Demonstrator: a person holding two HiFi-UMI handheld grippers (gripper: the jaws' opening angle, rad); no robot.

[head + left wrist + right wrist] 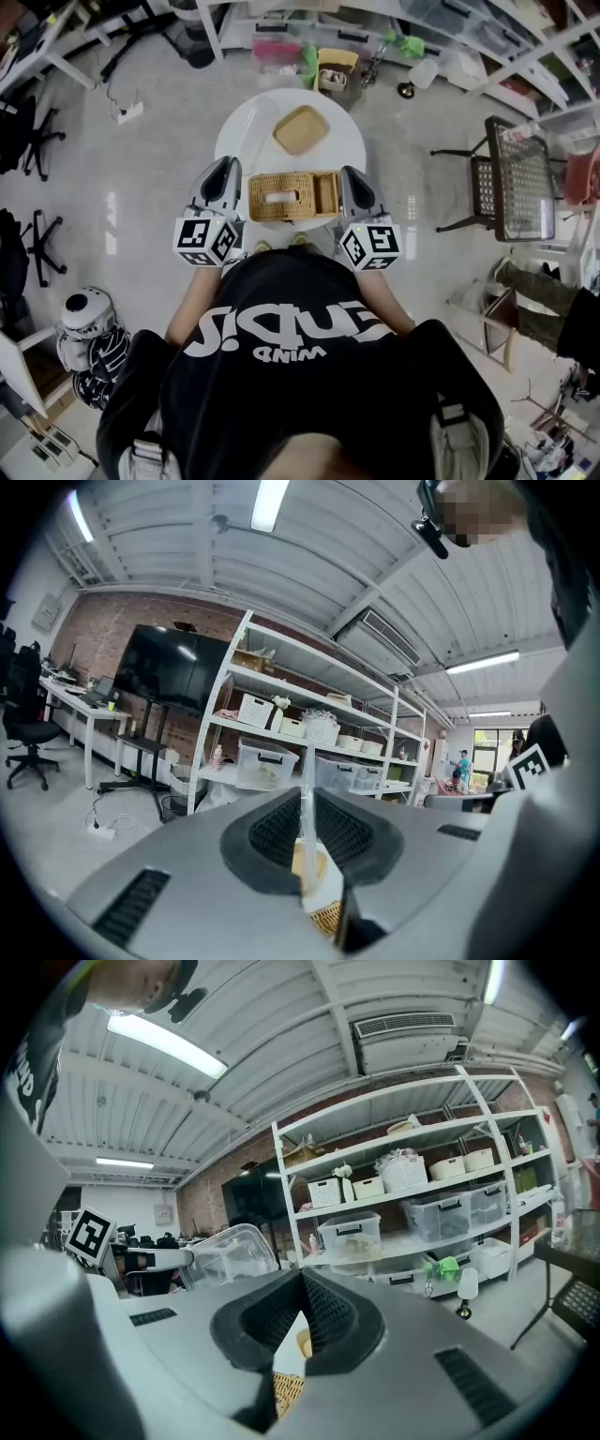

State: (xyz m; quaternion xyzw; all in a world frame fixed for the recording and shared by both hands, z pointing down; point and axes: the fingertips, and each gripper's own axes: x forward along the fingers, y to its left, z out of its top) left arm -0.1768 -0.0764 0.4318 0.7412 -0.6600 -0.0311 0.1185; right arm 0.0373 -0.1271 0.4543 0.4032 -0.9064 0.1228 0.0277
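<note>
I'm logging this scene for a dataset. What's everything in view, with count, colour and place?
table: one, white, round, centre of the head view
woven basket: one, tan, table's near edge, between the grippers
tray: one, light wood, square, beyond the basket
clear container: one, transparent, table's left part
chair: one, black metal, floor at right
shelving: white, holds boxes and bins, beyond the table
power strip: one, white, floor at upper left
left gripper: grey, jaws together, by the basket's left end
right gripper: grey, jaws together, by the basket's right end
shirt: black, white print, bottom
</note>
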